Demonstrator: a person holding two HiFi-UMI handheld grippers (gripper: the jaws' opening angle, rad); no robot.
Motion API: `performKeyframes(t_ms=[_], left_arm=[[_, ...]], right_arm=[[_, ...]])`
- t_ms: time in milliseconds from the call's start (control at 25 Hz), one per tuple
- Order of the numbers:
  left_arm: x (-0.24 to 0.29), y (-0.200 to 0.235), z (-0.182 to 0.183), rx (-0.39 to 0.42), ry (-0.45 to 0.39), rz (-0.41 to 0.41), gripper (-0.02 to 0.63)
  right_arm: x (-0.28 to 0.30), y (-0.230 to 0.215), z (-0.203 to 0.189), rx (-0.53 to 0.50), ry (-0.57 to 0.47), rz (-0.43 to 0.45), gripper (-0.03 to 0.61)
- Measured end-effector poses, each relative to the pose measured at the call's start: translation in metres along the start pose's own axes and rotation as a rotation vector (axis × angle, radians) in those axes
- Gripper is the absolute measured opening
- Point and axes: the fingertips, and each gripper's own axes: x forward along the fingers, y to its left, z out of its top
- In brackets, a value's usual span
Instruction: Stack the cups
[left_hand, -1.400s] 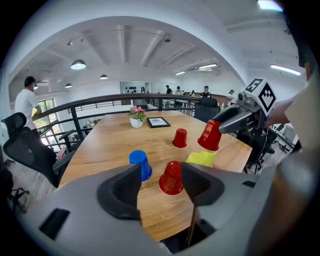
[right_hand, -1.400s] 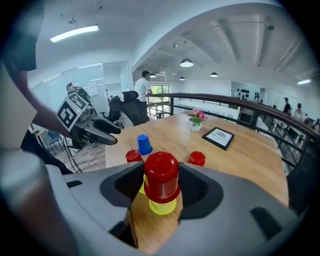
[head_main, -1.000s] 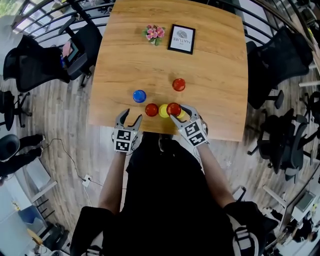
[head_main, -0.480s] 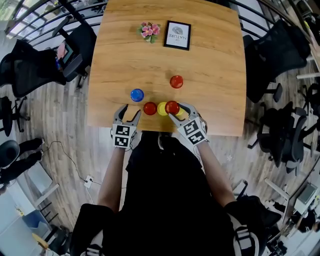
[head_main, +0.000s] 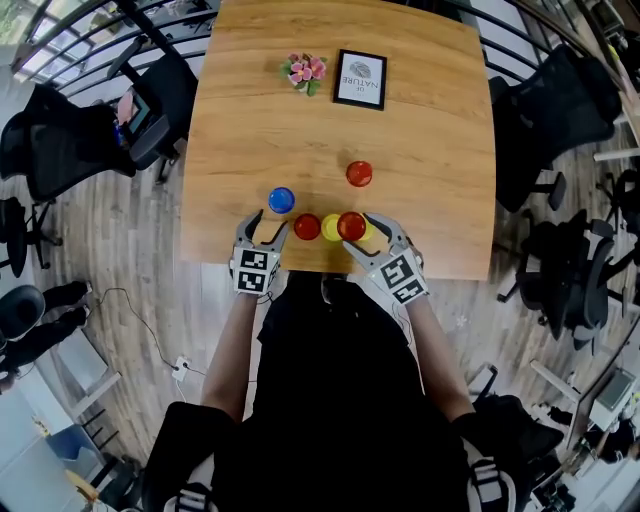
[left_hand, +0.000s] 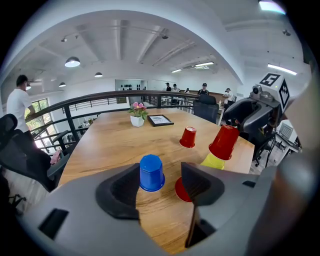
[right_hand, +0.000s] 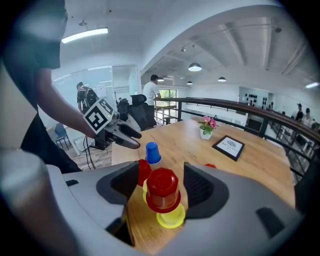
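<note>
An upturned red cup (right_hand: 162, 190) sits on a yellow cup (right_hand: 170, 218) near the table's front edge. My right gripper (right_hand: 160, 187) straddles this stack (head_main: 351, 226); its jaws are opening and a gap shows on both sides of the red cup. More yellow shows just left of the stack; I cannot tell whether it is a second cup. Another red cup (head_main: 307, 227) and a blue cup (head_main: 281, 200) stand further left. A third red cup (head_main: 359, 173) stands alone further back. My left gripper (head_main: 262, 234) is open and empty, pointing at the blue cup (left_hand: 151, 172).
The wooden table (head_main: 420, 110) carries a small pot of pink flowers (head_main: 307, 70) and a framed card (head_main: 360, 79) at its far side. Black office chairs (head_main: 560, 100) and a railing surround the table. The person's body is against the front edge.
The right gripper's jaws have spread away from the red cup, which stays on the yellow one. The left gripper has hardly moved.
</note>
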Motion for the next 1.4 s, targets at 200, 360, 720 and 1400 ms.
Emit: performKeyframes(t_ms=[200,360,720,1400], left_arm=[[0.018,0.009,0.002,-0.043,0.001,-0.018,0.268],[0.036,0.017,-0.004,-0.054,0.034,-0.019,0.268],[0.066,0.028,-0.004,0.011,0.095,-0.040,0.268],[0.046,0.016,0.027,0.034,0.079,-0.055,0.242]], right_arm=[[-0.003,-0.015,0.014,0.103,-0.075,-0.020,0.282],[-0.005,-0.026,0.013,0.146,-0.075,-0.063,0.270],[-0.006,-0.051,0.009,0.186,-0.062,-0.161,0.255],[-0.005,-0.062,0.012,0.206,-0.128,-0.154,0.235]])
